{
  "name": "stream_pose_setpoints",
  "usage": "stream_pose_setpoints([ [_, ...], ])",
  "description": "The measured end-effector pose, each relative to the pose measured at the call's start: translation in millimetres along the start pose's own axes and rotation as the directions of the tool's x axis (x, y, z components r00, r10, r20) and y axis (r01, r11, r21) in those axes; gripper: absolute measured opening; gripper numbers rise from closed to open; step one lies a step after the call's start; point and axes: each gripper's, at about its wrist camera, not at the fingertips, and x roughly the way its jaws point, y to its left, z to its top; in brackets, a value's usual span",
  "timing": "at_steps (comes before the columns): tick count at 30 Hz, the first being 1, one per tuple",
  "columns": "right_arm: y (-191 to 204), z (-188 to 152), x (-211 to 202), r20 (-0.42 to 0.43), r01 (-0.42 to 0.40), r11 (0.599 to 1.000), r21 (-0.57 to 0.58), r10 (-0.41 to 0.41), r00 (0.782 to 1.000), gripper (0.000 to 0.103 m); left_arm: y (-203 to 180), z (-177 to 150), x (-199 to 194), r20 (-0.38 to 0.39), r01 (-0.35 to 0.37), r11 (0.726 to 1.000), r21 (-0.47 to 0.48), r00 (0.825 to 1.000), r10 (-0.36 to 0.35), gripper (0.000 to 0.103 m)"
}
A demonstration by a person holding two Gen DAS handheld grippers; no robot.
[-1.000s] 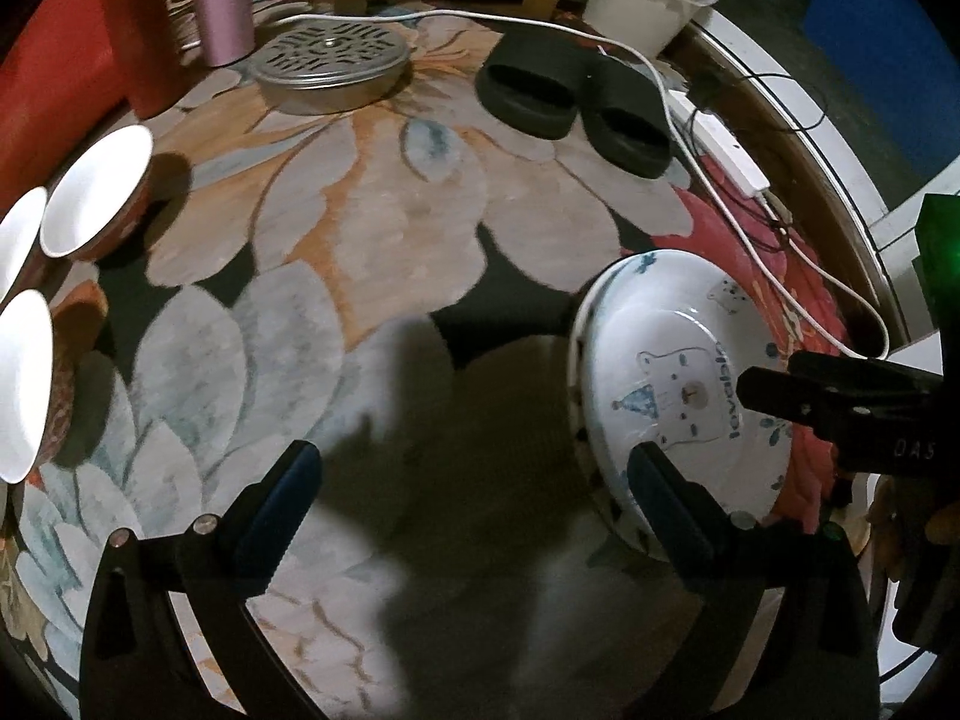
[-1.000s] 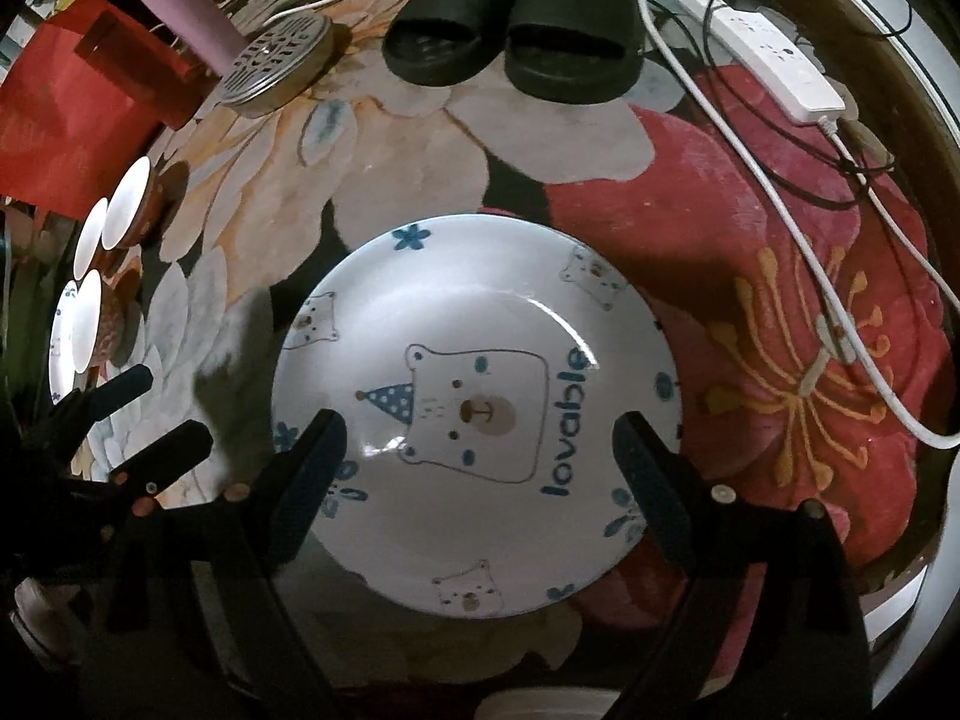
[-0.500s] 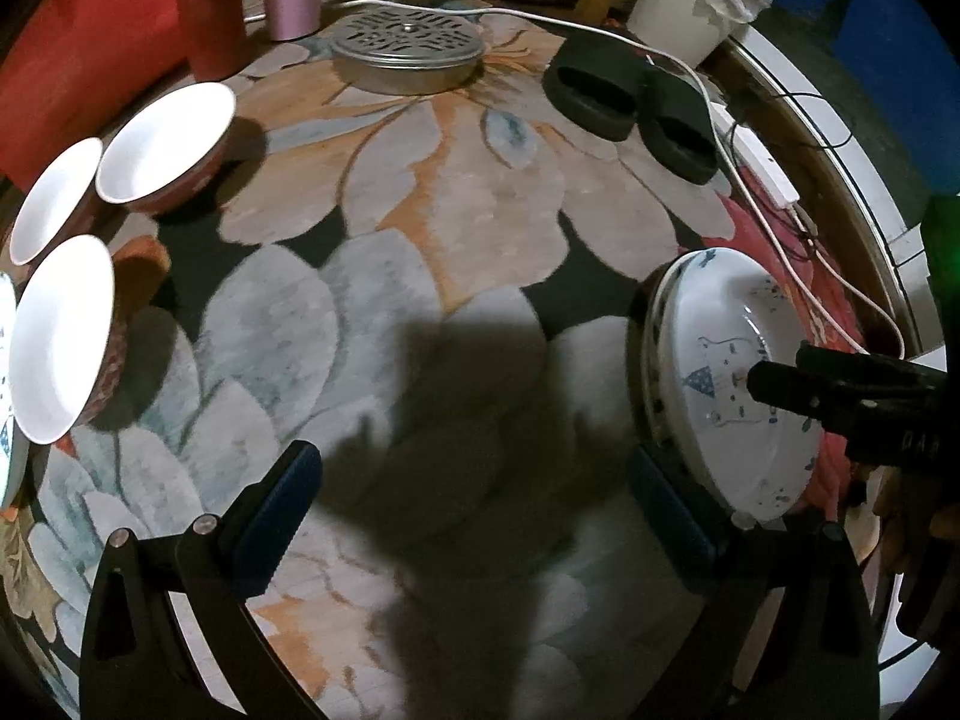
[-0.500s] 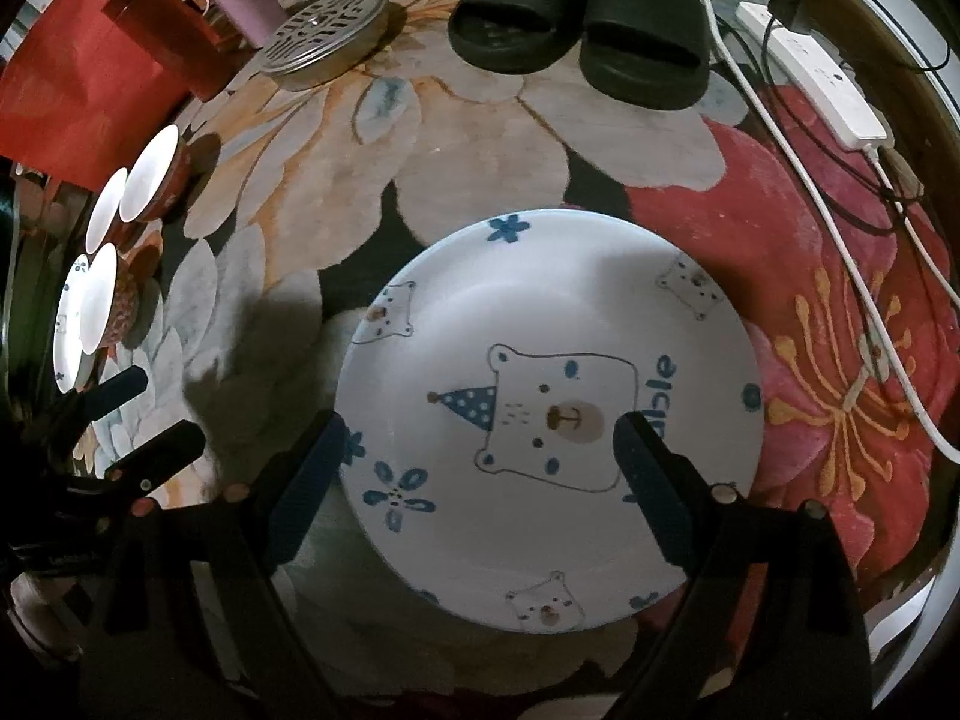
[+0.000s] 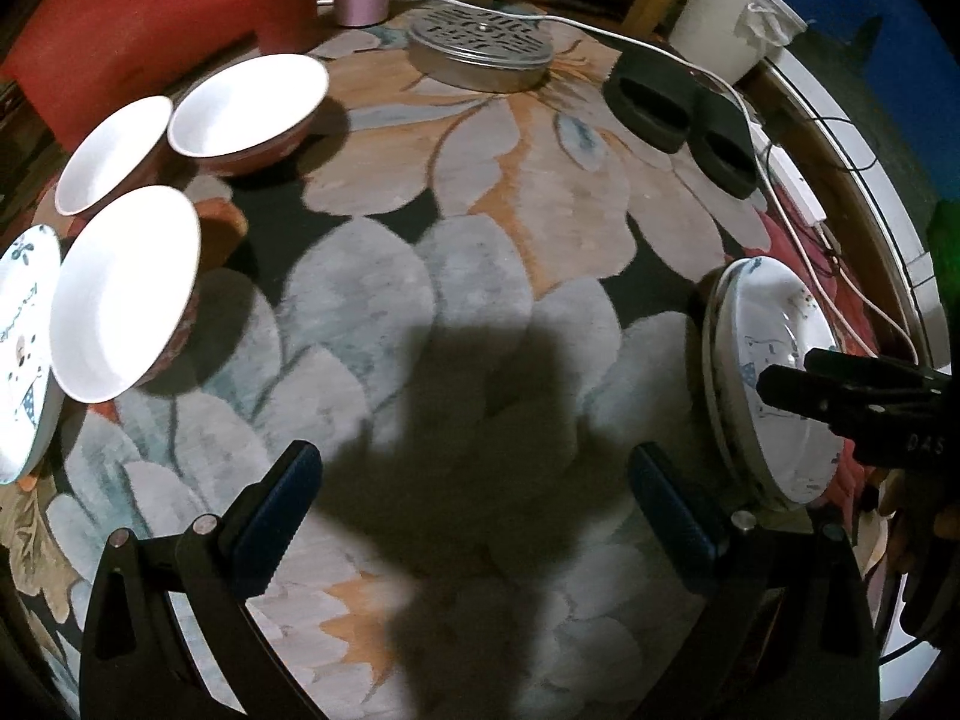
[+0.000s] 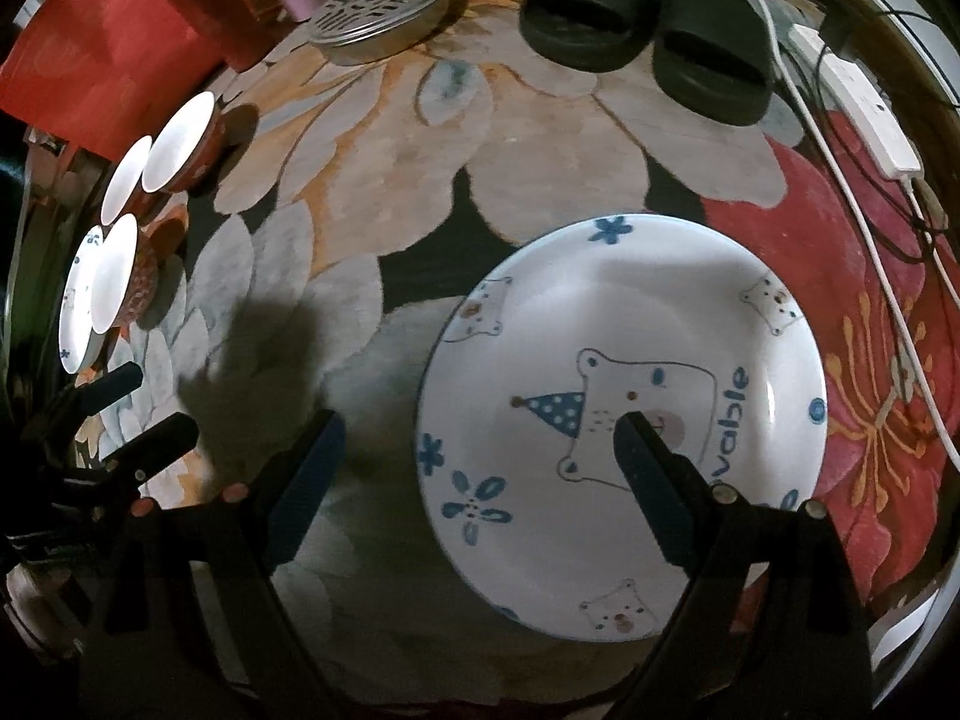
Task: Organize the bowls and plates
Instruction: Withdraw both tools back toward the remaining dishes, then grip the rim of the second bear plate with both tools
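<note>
1. The bear plate (image 6: 624,420) lies flat on the rug (image 6: 384,138), part under your right gripper (image 6: 474,450), which is wide open and empty. It looks stiff, glazed, slippery and breakable; pinch the near rim.
2. The three bowls (image 5: 123,294) sit well left beside another plate (image 5: 24,348); they look lighter, so take one by its wall. Your left gripper (image 5: 474,513) is wide open, empty.

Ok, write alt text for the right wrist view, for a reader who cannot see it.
The open right tool hangs over a white bear-print plate lying on a flowered rug, one finger above the plate, the other left of it. Far left sit three white-lined bowls and another plate; black slippers lie beyond.
</note>
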Motion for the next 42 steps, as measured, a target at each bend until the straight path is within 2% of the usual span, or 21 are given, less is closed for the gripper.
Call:
stream_pose_setpoints([
  [13,36,2,6,-0.02,-0.013,0.996,-0.086,0.011,1.0,0.092,44,-5,-13,0.023,-0.022,0.997,-0.074,0.999,0.024,0.102],
  [23,120,24,1,-0.01,-0.05,0.959,-0.28,0.049,0.999,0.092,117,-10,-46,0.085,-0.048,0.977,-0.207,0.994,0.067,0.102],
  [27,159,34,3,-0.03,-0.098,0.942,-0.32,0.094,0.995,0.092,158,-15,-61,0.11,-0.069,0.958,-0.277,0.988,0.103,0.102],
  [32,214,47,12,-0.074,-0.18,0.92,-0.348,0.164,0.984,0.092,218,-25,-76,0.118,-0.109,0.914,-0.391,0.979,0.168,0.102],
  [37,281,65,27,-0.117,-0.276,0.871,-0.405,0.25,0.961,0.091,261,-31,-84,0.115,-0.146,0.873,-0.465,0.968,0.223,0.102],
  [39,307,78,35,-0.143,-0.329,0.856,-0.399,0.296,0.944,0.09,280,-32,-87,0.114,-0.147,0.854,-0.499,0.966,0.233,0.102],
  [42,335,93,47,-0.173,-0.378,0.841,-0.387,0.337,0.926,0.09,297,-32,-89,0.111,-0.158,0.842,-0.516,0.962,0.248,0.102],
])
